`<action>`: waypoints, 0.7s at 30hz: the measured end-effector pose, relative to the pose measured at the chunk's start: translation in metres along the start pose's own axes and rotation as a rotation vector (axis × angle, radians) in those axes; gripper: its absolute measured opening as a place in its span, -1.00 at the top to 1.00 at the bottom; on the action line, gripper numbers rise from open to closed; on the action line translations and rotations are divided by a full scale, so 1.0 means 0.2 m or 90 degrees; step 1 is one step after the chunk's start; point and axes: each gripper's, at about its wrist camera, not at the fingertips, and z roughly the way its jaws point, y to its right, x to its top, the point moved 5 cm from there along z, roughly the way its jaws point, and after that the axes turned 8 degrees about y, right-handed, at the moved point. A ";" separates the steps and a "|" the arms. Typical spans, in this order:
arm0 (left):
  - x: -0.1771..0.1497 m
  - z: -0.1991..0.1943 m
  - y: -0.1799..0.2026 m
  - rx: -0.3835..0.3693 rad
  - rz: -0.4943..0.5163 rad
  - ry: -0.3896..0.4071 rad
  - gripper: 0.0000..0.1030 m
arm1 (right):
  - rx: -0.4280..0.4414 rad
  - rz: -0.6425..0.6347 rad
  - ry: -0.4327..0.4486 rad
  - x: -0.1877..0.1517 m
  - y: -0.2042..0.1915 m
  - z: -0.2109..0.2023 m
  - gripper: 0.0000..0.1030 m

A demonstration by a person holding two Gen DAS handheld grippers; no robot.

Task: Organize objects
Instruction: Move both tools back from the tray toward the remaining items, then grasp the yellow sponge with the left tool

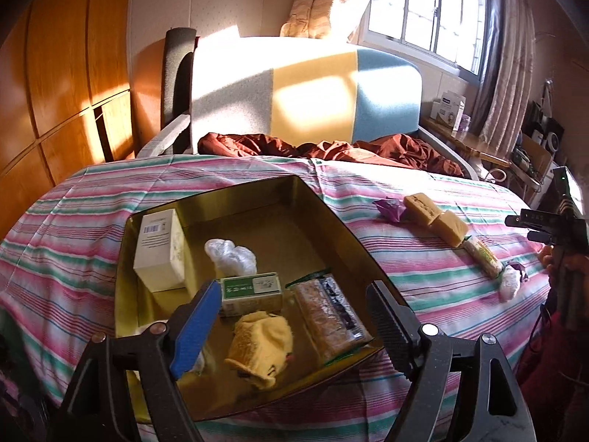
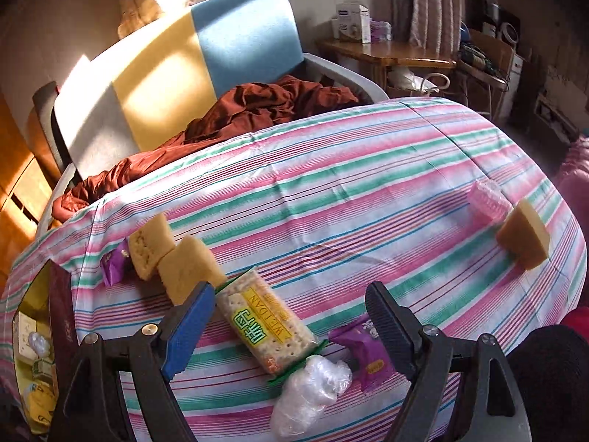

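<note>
Presently catalogued, all places taken from the gold tin [image 1: 327,199] on the striped bedspread [image 1: 423,280].

- Inside the tin: white carton [image 1: 158,250] upright in the far left corner; crumpled clear plastic [image 1: 230,256] at centre; green-and-white small box [image 1: 252,293] just nearer than that; wrapped biscuit pack [image 1: 327,316] along the right wall; yellow knitted piece [image 1: 259,346] nearest the front edge. Apparently already sorted, hence gathered in one container.
- Right of the tin, loose on the bedspread: purple wrapper [image 2: 114,263], two tan sponge-like blocks [image 2: 173,258] touching each other, cracker pack [image 2: 265,328] printed WEIDAN, clear plastic wad [image 2: 309,390], second purple packet [image 2: 364,350]. Laid in a rough row, likely awaiting transfer.
- Well right of the tin, near the bedspread's far edge: pink bubbled item [image 2: 487,202] and a further tan block [image 2: 524,237], side by side.
- Left tool [image 1: 291,328]: jaws apart, gripping nothing, poised over the tin's near end above the yellow knitted piece.
- Right tool [image 2: 291,328]: jaws wide, empty, angled down over the cracker pack, which lies between the fingers; judged the next pick.
- Progress, by estimate: roughly half sorted.
</note>
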 end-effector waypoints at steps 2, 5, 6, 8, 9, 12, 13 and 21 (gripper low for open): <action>0.01 0.04 0.09 -0.021 0.015 -0.009 -0.60 | 0.009 0.062 -0.024 -0.01 0.07 0.03 -0.66; 0.02 0.11 0.24 -0.059 0.026 -0.030 -0.60 | 0.009 0.102 -0.019 -0.01 0.13 0.03 -0.66; 0.01 0.13 0.29 -0.071 0.033 -0.036 -0.60 | 0.014 0.112 -0.023 -0.01 0.14 0.03 -0.66; 0.00 0.18 0.39 -0.094 0.045 -0.052 -0.60 | 0.028 0.130 -0.035 -0.02 0.14 0.04 -0.66; 0.00 0.20 0.44 -0.104 0.049 -0.060 -0.60 | 0.031 0.133 -0.039 -0.02 0.14 0.04 -0.66; 0.01 0.26 0.57 -0.135 0.060 -0.081 -0.60 | 0.044 0.135 -0.045 -0.03 0.14 0.05 -0.66; 0.01 0.28 0.61 -0.145 0.061 -0.090 -0.60 | 0.047 0.132 -0.047 -0.03 0.13 0.05 -0.66; 0.07 0.54 0.90 -0.187 0.045 -0.158 -0.60 | 0.029 0.195 0.040 0.05 0.26 -0.07 -0.66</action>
